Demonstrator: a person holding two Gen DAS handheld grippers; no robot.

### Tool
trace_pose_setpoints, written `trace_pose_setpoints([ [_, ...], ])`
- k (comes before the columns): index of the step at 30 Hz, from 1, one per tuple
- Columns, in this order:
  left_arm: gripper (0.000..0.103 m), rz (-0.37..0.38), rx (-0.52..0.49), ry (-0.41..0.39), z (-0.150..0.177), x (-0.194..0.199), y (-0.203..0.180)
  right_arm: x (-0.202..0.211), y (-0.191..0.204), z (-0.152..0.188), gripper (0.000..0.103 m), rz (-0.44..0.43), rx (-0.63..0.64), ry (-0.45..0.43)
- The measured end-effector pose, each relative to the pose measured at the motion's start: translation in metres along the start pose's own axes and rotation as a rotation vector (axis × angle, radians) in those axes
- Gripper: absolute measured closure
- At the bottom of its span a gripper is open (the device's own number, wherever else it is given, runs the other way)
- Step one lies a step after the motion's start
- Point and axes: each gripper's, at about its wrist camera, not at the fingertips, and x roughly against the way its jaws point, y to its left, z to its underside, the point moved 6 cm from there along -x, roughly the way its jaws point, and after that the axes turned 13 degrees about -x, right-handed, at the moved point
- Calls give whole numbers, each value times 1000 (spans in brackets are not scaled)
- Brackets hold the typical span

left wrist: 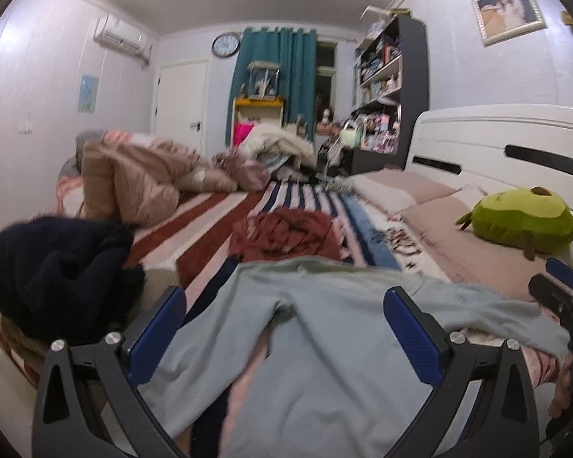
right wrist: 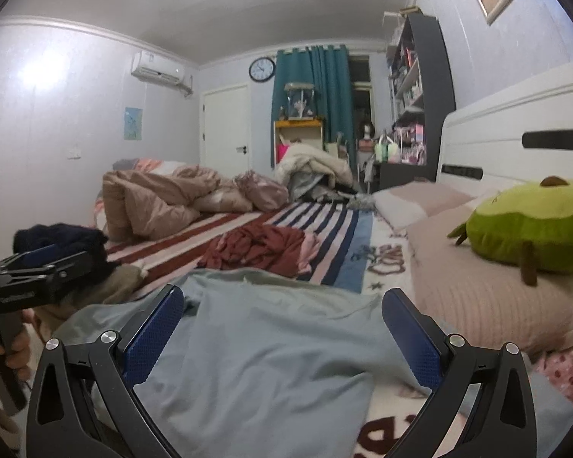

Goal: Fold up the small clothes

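Light grey-blue small trousers (left wrist: pixel 305 328) lie spread flat on the striped bed, waistband away from me, legs toward me. They also show in the right wrist view (right wrist: pixel 263 347). My left gripper (left wrist: pixel 284 334) is open and empty, its blue pads either side of the crotch and left leg. My right gripper (right wrist: pixel 282 337) is open and empty over the right leg. The right gripper shows at the right edge of the left wrist view (left wrist: pixel 565 305), and the left gripper shows at the left edge of the right wrist view (right wrist: pixel 38 271).
A crumpled red garment (left wrist: pixel 286 234) lies beyond the trousers. A dark navy pile (left wrist: pixel 53 271) sits at the left. A green plush (left wrist: pixel 523 219) rests on pink pillows (left wrist: pixel 458 244) by the white headboard (left wrist: pixel 496 145). A beige duvet (left wrist: pixel 141 179) is heaped further back.
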Motion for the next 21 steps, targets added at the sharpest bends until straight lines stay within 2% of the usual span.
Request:
trace_pose_setpoints([
  [3, 1, 9, 14, 64, 24, -12, 20, -16, -3, 5, 0, -3, -31, 32],
  [7, 2, 7, 51, 188, 72, -32, 46, -28, -1, 10, 0, -20, -52, 64],
  [12, 22, 29, 131, 296, 121, -54, 65, -36, 9, 15, 0, -22, -36, 88],
  [14, 23, -2, 138, 347, 139, -63, 73, -39, 11, 16, 0, -26, -32, 93],
  [17, 23, -39, 182, 357, 154, -62, 85, -41, 12, 17, 0, -29, -23, 102],
  [21, 23, -10, 214, 335, 155, -55, 92, -46, 10, 18, 0, -20, -27, 109],
])
